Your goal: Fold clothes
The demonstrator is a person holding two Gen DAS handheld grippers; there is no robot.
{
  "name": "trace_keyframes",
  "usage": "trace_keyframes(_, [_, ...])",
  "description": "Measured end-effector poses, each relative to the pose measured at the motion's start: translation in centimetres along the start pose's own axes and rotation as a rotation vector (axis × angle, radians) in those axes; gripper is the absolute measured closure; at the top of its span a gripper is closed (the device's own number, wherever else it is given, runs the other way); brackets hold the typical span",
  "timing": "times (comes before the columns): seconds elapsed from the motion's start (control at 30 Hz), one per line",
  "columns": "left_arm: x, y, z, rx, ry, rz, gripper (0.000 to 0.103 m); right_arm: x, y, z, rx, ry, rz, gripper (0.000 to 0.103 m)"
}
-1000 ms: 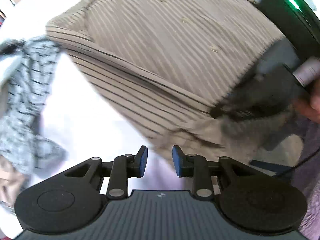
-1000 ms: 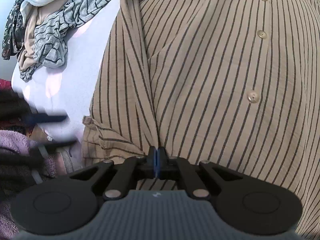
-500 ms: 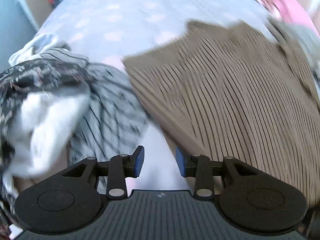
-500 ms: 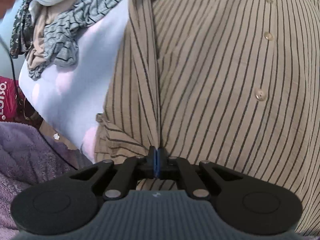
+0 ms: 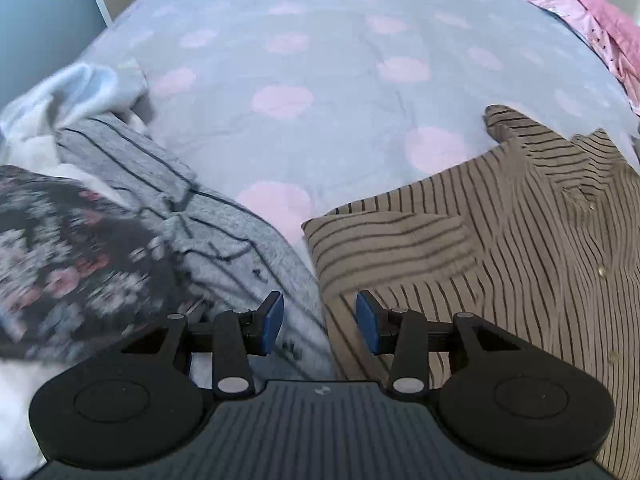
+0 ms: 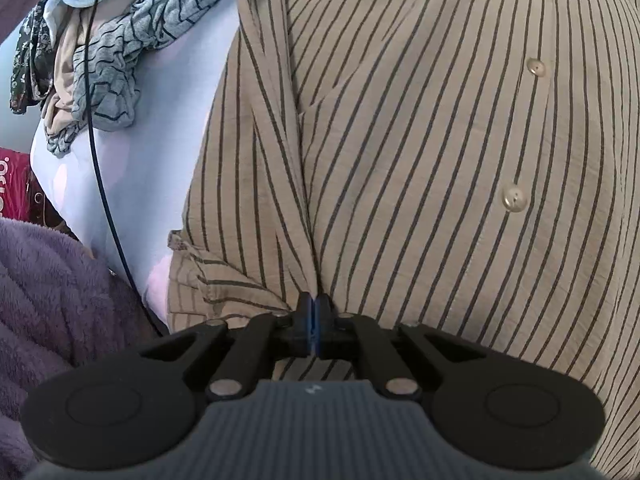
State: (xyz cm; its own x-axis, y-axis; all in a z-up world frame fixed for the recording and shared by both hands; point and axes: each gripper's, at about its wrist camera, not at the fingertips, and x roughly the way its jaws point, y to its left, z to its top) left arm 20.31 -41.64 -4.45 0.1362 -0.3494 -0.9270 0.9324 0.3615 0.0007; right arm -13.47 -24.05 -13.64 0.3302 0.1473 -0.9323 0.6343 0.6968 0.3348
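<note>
A tan shirt with dark stripes [image 5: 520,240] and buttons lies spread on the bed; its short sleeve [image 5: 388,244] is folded inward. My left gripper [image 5: 320,316] hovers open over the line where that sleeve meets a grey striped garment [image 5: 224,240]. Nothing is pinched between its blue pads. In the right wrist view the same shirt [image 6: 400,140] fills the frame. My right gripper [image 6: 314,308] is shut on a pinched ridge of the shirt near its lower edge, and folds run up from the pads.
A heap of clothes sits on the left: dark floral fabric [image 5: 72,248], white cloth [image 5: 60,92], the grey garment [image 6: 132,40]. Pink clothing [image 5: 608,28] lies at the far right of the dotted bed cover [image 5: 320,60]. A purple fleece [image 6: 48,280] and black cable [image 6: 100,160] hang beside the bed.
My left gripper swept across the shirt to its sleeve side by the clothes heap, rolling as it went, and its jaws widened. The right gripper stayed shut on the shirt.
</note>
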Motion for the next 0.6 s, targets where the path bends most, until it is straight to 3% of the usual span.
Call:
trace_keyframes(0.2, [3.6,1.8,1.0,-0.108,0.045,-0.081,0.065,0.5,-0.3,0.1,-0.011,0.015,0.000,0.102])
trace_keyframes(0.33, [4.7,2.1,0.4,-0.143,0.038,-0.075,0.067,0.8,-0.5,0.4,-0.009,0.027,0.002,0.101])
trace_keyframes(0.47, [3.9,2.4,0.1,-0.174,-0.009,-0.078,0.095,0.8,-0.4,0.5,-0.008,0.029,0.002,0.101])
trace_keyframes(0.6, [1.4,2.2,0.3,-0.186,-0.078,-0.112,0.103,-0.2,0.1,0.0,-0.040,0.002,-0.007,0.101])
